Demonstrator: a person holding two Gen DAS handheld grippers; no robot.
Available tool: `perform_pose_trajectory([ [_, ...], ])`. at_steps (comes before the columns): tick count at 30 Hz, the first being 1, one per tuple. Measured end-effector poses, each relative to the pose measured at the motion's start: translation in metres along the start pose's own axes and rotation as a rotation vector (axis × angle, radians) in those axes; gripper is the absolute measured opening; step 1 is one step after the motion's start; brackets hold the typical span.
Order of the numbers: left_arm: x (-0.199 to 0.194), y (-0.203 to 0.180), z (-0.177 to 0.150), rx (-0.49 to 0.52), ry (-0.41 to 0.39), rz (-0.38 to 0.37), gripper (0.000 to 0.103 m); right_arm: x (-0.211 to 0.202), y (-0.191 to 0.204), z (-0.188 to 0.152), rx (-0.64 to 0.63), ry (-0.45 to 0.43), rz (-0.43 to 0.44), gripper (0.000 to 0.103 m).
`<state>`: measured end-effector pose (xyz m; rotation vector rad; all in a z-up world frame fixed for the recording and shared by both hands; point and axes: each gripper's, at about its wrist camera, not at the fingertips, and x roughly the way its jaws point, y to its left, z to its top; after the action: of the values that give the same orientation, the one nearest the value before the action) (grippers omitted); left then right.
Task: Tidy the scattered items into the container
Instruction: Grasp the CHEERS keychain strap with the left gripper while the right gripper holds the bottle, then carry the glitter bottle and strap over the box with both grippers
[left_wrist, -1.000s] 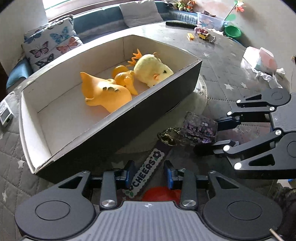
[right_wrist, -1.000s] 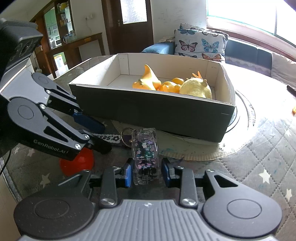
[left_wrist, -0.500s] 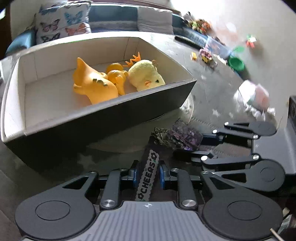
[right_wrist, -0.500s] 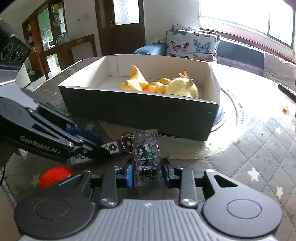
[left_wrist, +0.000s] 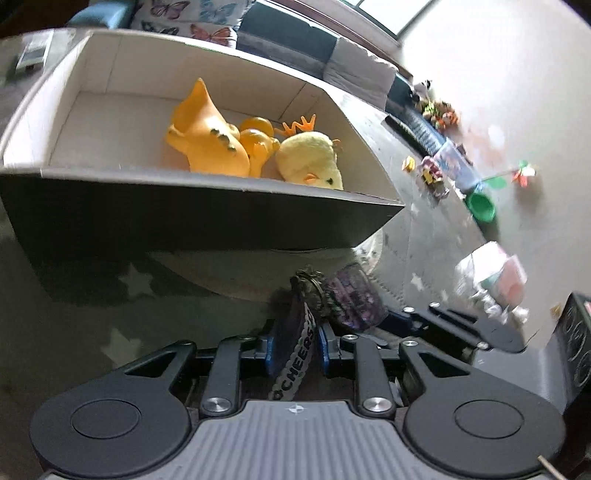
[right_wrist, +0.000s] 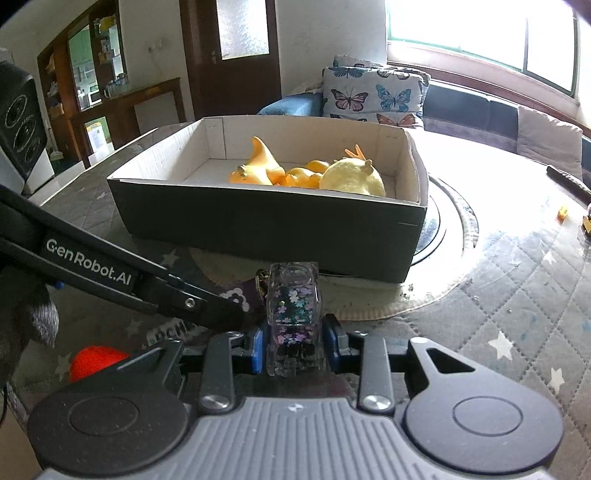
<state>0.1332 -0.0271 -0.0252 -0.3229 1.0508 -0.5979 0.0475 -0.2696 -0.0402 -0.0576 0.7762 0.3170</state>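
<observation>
From the left wrist, the left claw (left_wrist: 295, 349) has its blue pads pressed against a dark strap (left_wrist: 295, 363) printed with white letters that read "CHEERS", so it is clamped on that strap. The strap runs forward to a ring and a clear glittery charm (left_wrist: 354, 301), which sits just in front of the box (left_wrist: 192, 218), outside it and near its right-hand corner. The right claw's black linkage comes in from the right and reaches the charm. Inside the white-lined box lie an orange rubber toy (left_wrist: 207, 144), a smaller orange piece touching it, and a pale yellow plush chick (left_wrist: 310, 162) pressed up against those (all bunched toward the right half). Beyond the box a green cup (left_wrist: 480, 206) stands on the quilted worktop (left_wrist: 399, 155); that far side is blurred. From the right wrist, the right claw (right_wrist: 293, 345) is closed on the clear charm (right_wrist: 293, 314), which stands upright between its blue pads, purple flower flecks showing inside. The left claw (right_wrist: 229, 314) crosses from the left, its tip on the strap (right_wrist: 236, 297) beside the charm. The box (right_wrist: 273, 225) sits straight ahead on a round mat, the orange toy (right_wrist: 258, 166) and chick (right_wrist: 351, 179) showing over its rim. A red ball (right_wrist: 96, 362) lies low at the left on the worktop (right_wrist: 517, 295).
</observation>
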Motion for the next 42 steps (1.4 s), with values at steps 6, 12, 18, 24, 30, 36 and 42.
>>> perform_pose_trajectory([
  [6,0.002,0.002,-0.003,-0.043,-0.022,-0.019,0.022,-0.002,0.000,-0.002,0.005,-0.011,-0.004,0.030],
  [12,0.002,0.000,-0.002,-0.041,-0.038,0.000,0.022,-0.006,0.000,-0.003,0.010,-0.020,-0.001,0.030],
  [18,-0.005,-0.005,-0.006,-0.041,-0.056,0.006,0.021,-0.009,-0.001,-0.004,0.015,-0.029,0.003,0.030],
  [24,-0.019,-0.014,-0.008,-0.012,-0.086,0.019,0.021,-0.015,0.001,-0.002,0.017,-0.049,0.004,0.030],
  [30,-0.032,-0.021,-0.006,0.007,-0.126,0.020,0.021,-0.025,0.006,0.006,0.003,-0.086,0.003,0.030],
  [36,-0.026,-0.014,-0.010,-0.031,-0.106,0.010,0.021,-0.027,0.007,0.006,0.003,-0.087,0.002,0.030],
  [42,-0.036,-0.018,-0.006,-0.020,-0.136,-0.001,0.021,-0.030,0.007,0.007,0.002,-0.092,0.000,0.030],
])
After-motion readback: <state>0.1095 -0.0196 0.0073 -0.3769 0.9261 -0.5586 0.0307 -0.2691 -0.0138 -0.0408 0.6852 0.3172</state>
